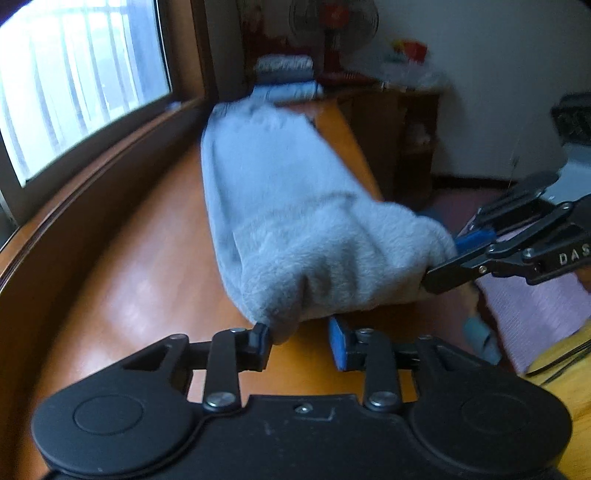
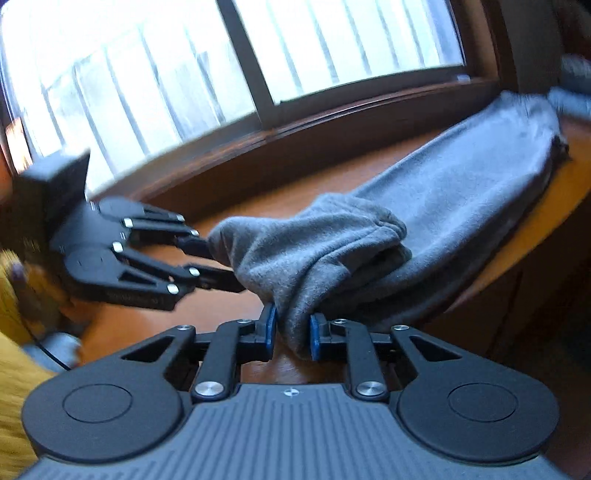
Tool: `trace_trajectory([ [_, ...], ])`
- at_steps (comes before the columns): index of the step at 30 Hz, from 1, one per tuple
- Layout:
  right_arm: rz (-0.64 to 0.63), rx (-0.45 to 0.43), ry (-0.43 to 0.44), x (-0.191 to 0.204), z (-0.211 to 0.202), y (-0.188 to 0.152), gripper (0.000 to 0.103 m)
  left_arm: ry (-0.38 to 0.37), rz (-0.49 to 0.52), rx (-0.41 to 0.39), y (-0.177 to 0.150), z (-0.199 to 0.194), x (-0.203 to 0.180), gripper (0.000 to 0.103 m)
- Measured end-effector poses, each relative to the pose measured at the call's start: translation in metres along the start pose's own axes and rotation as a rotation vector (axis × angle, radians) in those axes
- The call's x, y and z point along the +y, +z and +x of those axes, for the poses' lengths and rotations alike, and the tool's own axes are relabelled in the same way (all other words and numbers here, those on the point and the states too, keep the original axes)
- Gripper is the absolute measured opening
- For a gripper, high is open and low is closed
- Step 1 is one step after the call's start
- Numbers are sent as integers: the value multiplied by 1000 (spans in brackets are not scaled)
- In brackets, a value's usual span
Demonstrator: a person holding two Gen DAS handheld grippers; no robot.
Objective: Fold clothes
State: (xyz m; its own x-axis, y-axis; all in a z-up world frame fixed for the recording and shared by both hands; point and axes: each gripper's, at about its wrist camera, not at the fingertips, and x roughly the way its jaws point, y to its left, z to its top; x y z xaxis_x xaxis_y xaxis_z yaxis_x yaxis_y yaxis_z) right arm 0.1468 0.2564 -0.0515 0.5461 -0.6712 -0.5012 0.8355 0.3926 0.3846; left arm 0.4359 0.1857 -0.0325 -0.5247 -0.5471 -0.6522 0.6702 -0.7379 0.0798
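A grey fleece garment (image 1: 280,192) lies lengthwise on the wooden table (image 1: 129,258), its near end bunched and lifted. In the left wrist view my left gripper (image 1: 299,347) has a corner of the cloth against its left finger, while the blue pad of the right finger (image 1: 338,349) stands apart from it. My right gripper (image 2: 293,334) is shut on a fold of the same garment (image 2: 443,206), which fills the gap between its blue pads. The left wrist view shows the right gripper (image 1: 448,258) at the cloth's right corner. The left gripper (image 2: 218,266) reaches in from the left.
A barred window (image 1: 74,92) with a wooden sill runs along the table's far side. Folded clothes (image 1: 284,74) are stacked at the table's far end, with a fan (image 1: 334,22) behind them. The table edge (image 1: 347,136) drops off on the right. A yellow sleeve (image 2: 14,387) shows.
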Motion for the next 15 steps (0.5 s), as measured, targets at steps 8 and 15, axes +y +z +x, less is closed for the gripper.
trace_trajectory([
  [8, 453, -20, 188, -58, -24, 10, 19, 8, -35, -40, 24, 2, -2, 39],
  [15, 430, -50, 207, -67, -23, 34, 19, 52, -5, -72, 53, 19, 2, 41],
])
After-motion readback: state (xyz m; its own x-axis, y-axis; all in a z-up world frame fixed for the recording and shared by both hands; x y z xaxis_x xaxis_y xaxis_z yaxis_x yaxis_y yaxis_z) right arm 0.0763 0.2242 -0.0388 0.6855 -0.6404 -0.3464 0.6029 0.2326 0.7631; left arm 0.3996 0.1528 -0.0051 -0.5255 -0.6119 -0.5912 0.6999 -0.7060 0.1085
